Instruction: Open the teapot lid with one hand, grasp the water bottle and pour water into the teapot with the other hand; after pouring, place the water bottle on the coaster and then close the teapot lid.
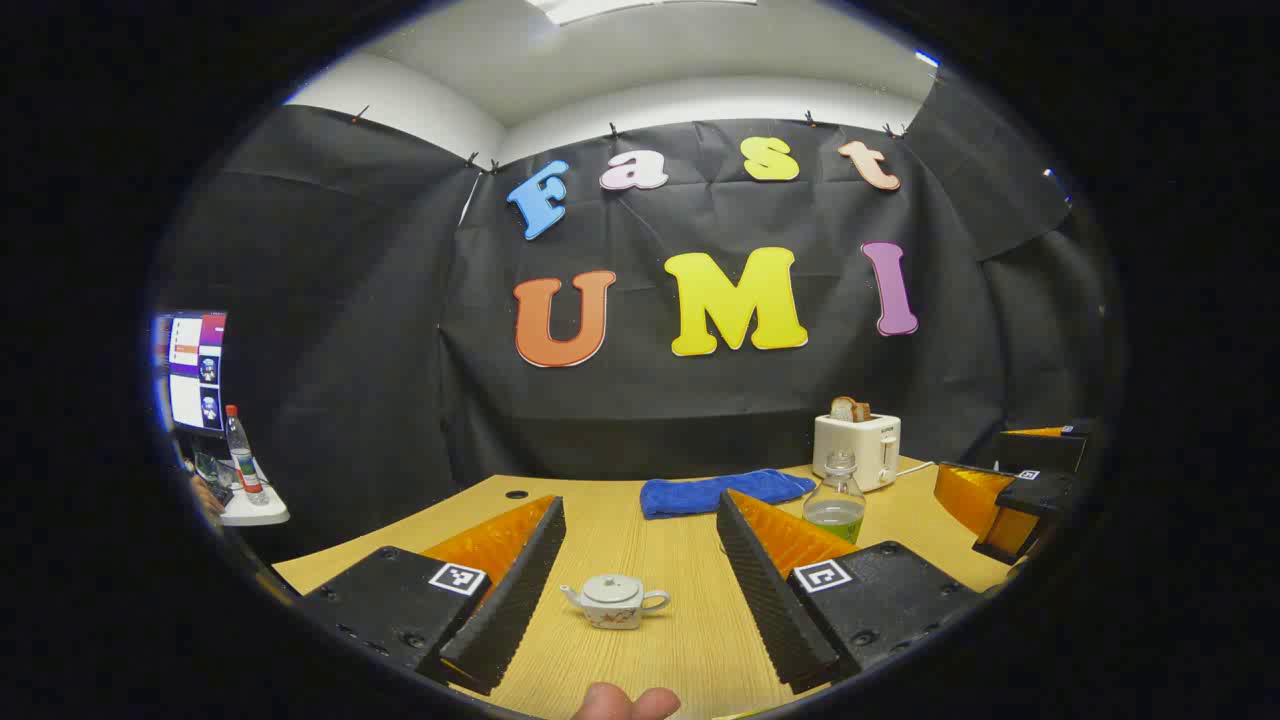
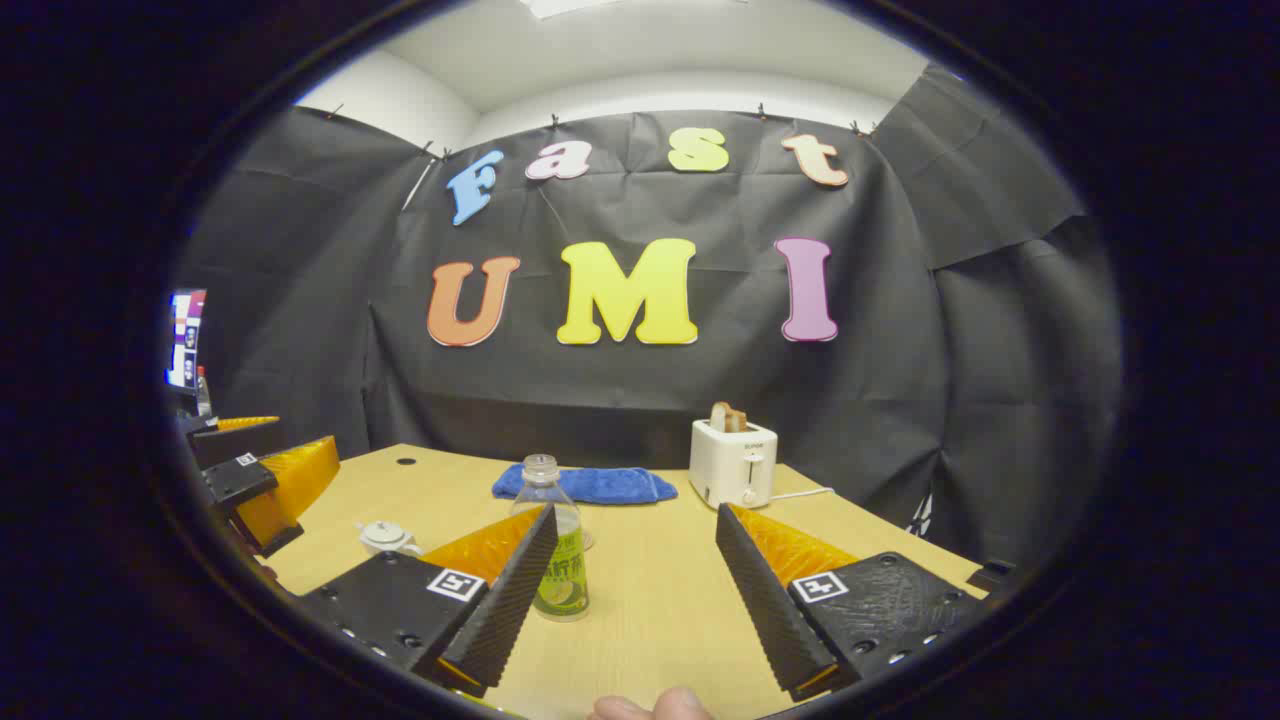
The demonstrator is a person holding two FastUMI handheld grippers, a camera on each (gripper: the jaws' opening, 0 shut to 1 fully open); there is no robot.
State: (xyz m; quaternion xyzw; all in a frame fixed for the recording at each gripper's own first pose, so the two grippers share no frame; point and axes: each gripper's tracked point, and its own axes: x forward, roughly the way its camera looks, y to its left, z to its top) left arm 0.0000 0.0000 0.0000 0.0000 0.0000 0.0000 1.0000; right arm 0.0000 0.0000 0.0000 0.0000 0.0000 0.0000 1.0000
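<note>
In your left gripper view, your left tongs [image 1: 632,590] are spread wide and grip nothing. The teapot [image 1: 615,601] stands upright on the bench [image 1: 640,540] between the two fingers, touching neither, its lid on, spout to the left and handle to the right. Beyond the finger on the right stands the water bottle [image 1: 836,497], partly hidden by that finger, with greenish liquid low inside. Behind it sits a white toaster [image 1: 858,448] with bread in its slot, and a blue cloth [image 1: 722,491] lies folded near the back of the bench. Your right tongs [image 1: 1010,490] show at the far right edge. A fingertip [image 1: 628,702] peeks in at the bottom.

In your right gripper view, your right tongs [image 2: 635,590] are likewise released, holding nothing. The water bottle [image 2: 555,550] stands upright just beside the finger on the left, which covers part of it; whether they touch, you cannot tell. The teapot [image 2: 388,538] sits farther left, near your left tongs [image 2: 262,482] at the edge. The blue cloth [image 2: 590,484] and toaster [image 2: 733,460] lie behind.
</note>
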